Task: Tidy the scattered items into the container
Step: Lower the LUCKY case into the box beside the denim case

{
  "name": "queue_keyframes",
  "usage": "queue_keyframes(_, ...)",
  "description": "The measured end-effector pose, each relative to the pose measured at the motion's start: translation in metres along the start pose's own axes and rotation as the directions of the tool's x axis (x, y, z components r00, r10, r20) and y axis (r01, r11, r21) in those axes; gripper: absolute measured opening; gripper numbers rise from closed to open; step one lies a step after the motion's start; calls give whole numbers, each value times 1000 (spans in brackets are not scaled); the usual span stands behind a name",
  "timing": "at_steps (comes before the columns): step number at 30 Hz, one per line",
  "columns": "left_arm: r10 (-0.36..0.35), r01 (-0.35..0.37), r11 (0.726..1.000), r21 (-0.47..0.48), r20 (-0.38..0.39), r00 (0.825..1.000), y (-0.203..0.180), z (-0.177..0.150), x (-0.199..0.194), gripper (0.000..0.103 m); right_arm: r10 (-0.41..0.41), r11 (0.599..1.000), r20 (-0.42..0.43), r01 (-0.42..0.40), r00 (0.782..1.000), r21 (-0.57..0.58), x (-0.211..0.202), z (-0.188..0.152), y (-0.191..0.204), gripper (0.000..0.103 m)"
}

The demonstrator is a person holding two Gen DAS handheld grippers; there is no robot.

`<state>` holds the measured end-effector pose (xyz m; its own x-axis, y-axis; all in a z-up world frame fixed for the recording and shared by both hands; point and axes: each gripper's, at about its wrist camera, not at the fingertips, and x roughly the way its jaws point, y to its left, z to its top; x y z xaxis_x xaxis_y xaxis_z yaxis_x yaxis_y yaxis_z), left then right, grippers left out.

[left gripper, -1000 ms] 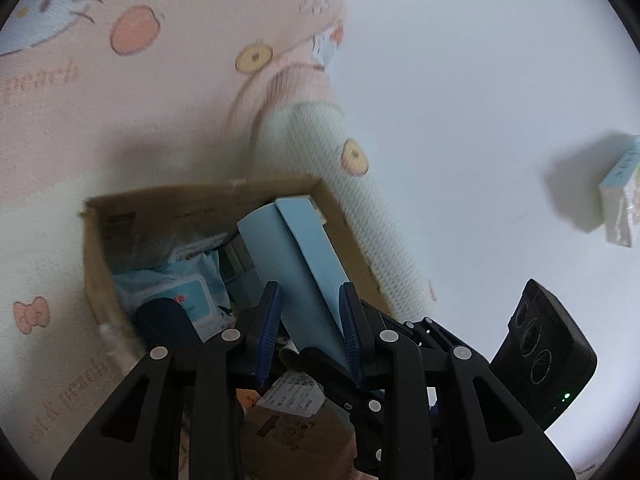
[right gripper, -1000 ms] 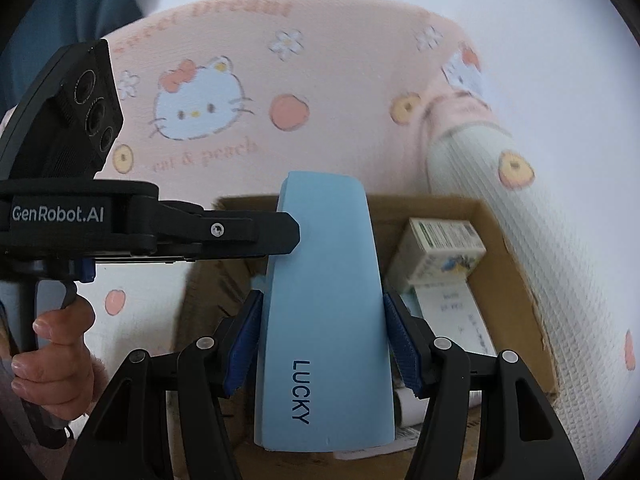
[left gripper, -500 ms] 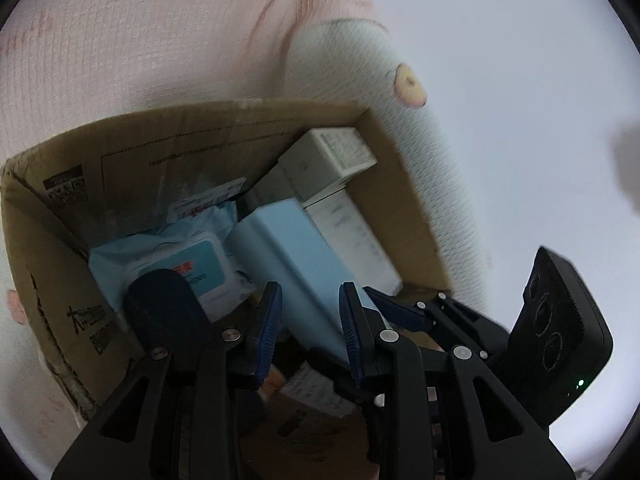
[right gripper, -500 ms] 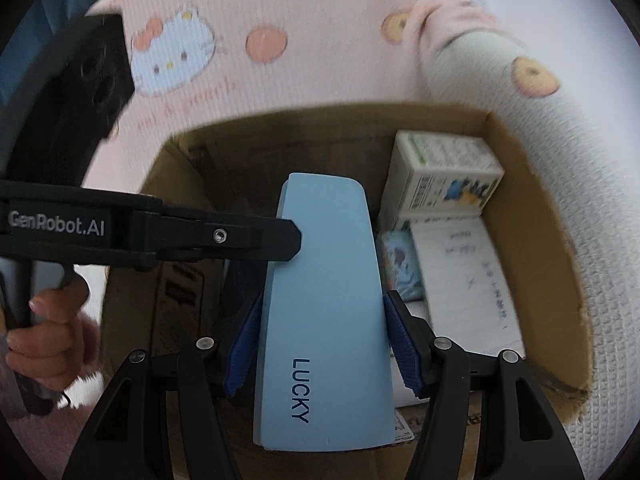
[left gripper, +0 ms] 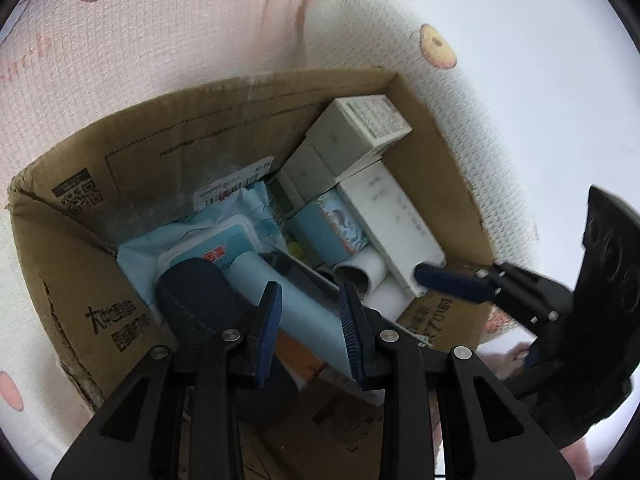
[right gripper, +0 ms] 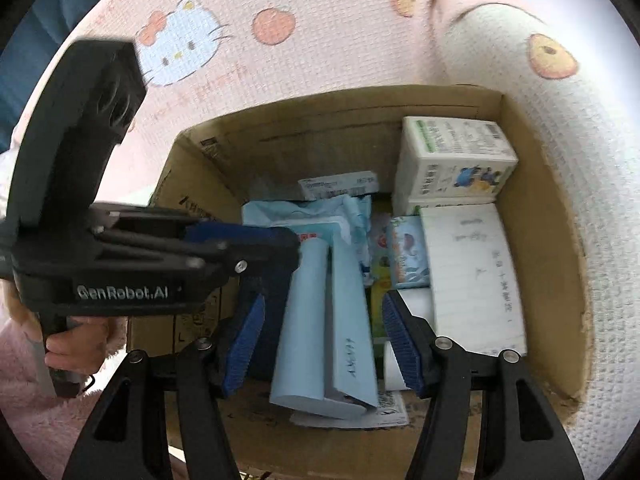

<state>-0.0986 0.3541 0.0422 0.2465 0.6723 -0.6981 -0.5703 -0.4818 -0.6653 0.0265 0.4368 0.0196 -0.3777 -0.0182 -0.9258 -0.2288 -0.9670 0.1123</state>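
Left gripper (left gripper: 310, 320) sat spread, empty, over the box (left gripper: 160, 176) at 6 o'clock. Blue case (right gripper: 324, 320) lay tilted inside against the wipes (right gripper: 308, 216), resting on clutter. Right gripper (right gripper: 322, 344) was spread around it, not touching: likely released.

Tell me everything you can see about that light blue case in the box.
The light blue case is long, smooth and matte, like plastic, with a lengthwise seam and dark lettering near its closer end. It lies tilted inside the cardboard box, resting on a wipes pack and papers. The open right gripper straddles it without touching.
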Motion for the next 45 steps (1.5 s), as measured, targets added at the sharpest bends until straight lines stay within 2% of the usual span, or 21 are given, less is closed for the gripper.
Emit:
queue_keyframes(2, 28, -28, 1000, -5, -39, 999, -1, 1, 3, 31, 0, 998, -33, 2, 999, 62, 0, 3, -10, 58)
queue_keyframes(3, 30, -32, 999, -24, -64, 997, 0, 2, 5, 25, 1, 997, -45, 3, 999, 76, -1, 5, -15, 55)
queue_keyframes(5, 8, -20, 996, -90, -133, 991, 5, 3, 12, 17, -13, 996, -80, 19, 997, 81, 0, 8, -19, 27)
queue_keyframes(6, 13, -34, 992, -125, -168, 986, 9, 4, 16, 11, -26, 996, -105, 35, 994, 82, 3, 10, -23, 25)
queue_keyframes(9, 146, -173, 976, -134, -190, 971, 6, 4, 20, 10, -100, 993, -149, 108, 984, 50, 8, 11, -26, 24)
queue_keyframes(10, 217, -239, 966, -99, -190, 958, -1, 3, 22, 10, -111, 992, -158, 120, 981, 44, 10, 12, -28, 24)
queue_keyframes(11, 257, -276, 958, -77, -194, 947, -5, 2, 24, 10, -110, 992, -171, 119, 979, 45, 12, 13, -30, 24)
queue_keyframes(12, 289, -308, 949, -65, -206, 935, -7, 1, 28, 10, -98, 993, -187, 109, 977, 49, 17, 13, -33, 24)
queue_keyframes(14, 337, -370, 926, -74, -276, 900, -5, -2, 41, 10, -98, 993, -220, 109, 971, 37, 27, 13, -33, 24)
queue_keyframes(15, 348, -387, 918, -82, -299, 889, -3, -3, 46, 10, -102, 993, -227, 111, 968, 28, 30, 11, -32, 24)
queue_keyframes(17, 384, -425, 900, -95, -291, 877, -3, -3, 49, 10, -90, 995, -248, 98, 964, 17, 39, 9, -29, 24)
queue_keyframes(21, 334, -402, 897, -182, -316, 888, 6, -5, 52, 10, -83, 996, -268, 89, 960, 13, 52, 6, -29, 24)
queue_keyframes(24, 268, -374, 881, -290, -346, 899, 18, -4, 57, 11, -55, 998, -267, 64, 962, 25, 56, 6, -32, 24)
queue_keyframes(27, 181, -335, 839, -428, -360, 915, 32, -5, 60, 11, -50, 998, -262, 56, 964, 16, 57, 5, -34, 24)
queue_keyframes(30, 132, -292, 798, -527, -319, 938, 41, -8, 57, 13, -41, 999, -257, 41, 966, -4, 59, 4, -31, 24)
queue_keyframes(34, 78, -239, 783, -574, -291, 954, 47, -8, 55, 13, -53, 999, -249, 49, 967, -22, 61, 4, -28, 24)
queue_keyframes(36, 42, -203, 782, -589, -276, 960, 49, -7, 54, 8, -46, 999, -240, 45, 970, -10, 61, 4, -29, 24)
queue_keyframes(38, 12, -160, 796, -584, -249, 968, 50, -6, 53, 4, -32, 999, -225, 32, 974, -2, 59, 3, -30, 18)
queue_keyframes(41, -12, -119, 809, -575, -220, 976, 49, -5, 51, 0, -2, 1000, -201, 8, 980, 28, 57, 0, -33, 15)
queue_keyframes(45, -62, -61, 847, -529, -213, 975, 46, 2, 54, 0, 6, 998, -164, 4, 986, 61, 51, -6, -40, 13)
